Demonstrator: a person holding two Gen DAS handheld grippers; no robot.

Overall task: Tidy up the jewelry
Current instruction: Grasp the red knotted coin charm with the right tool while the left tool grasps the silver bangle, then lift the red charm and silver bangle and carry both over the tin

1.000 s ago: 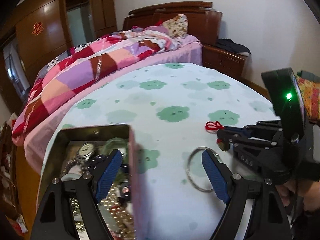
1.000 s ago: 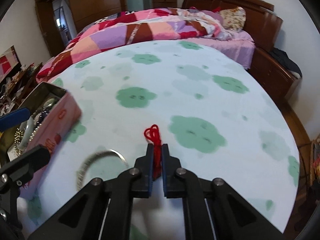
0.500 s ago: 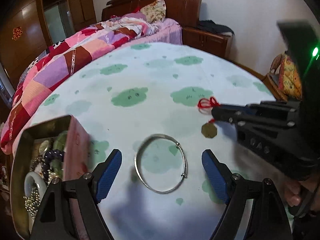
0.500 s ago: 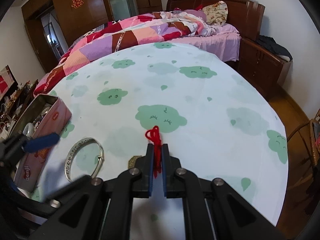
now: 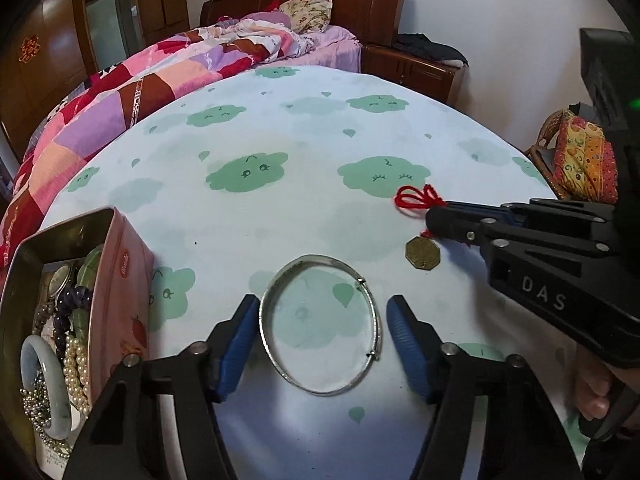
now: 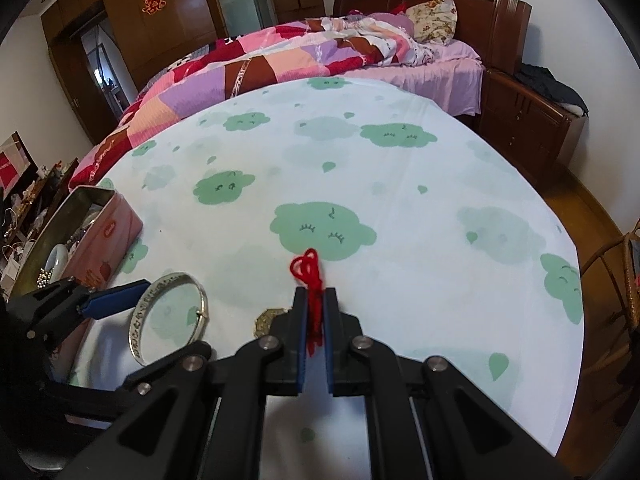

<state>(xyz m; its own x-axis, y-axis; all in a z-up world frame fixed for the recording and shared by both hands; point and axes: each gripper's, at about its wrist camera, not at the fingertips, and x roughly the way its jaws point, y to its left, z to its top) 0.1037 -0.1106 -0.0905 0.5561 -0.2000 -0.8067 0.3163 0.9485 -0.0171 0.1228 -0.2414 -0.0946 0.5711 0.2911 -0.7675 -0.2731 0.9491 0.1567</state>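
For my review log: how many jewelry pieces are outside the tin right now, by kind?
Bangle, on the cloth between the left hand-held gripper's fingers: 1
Pendant on red cord, in the right hand-held gripper: 1
Total: 2

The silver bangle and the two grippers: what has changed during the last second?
The left gripper swung from over the tin to the bangle, which now lies between its fingers; its jaws have just been closing, not yet pressing it. The right gripper stays shut on the red cord, coin hanging. Bangle and tin have not moved.
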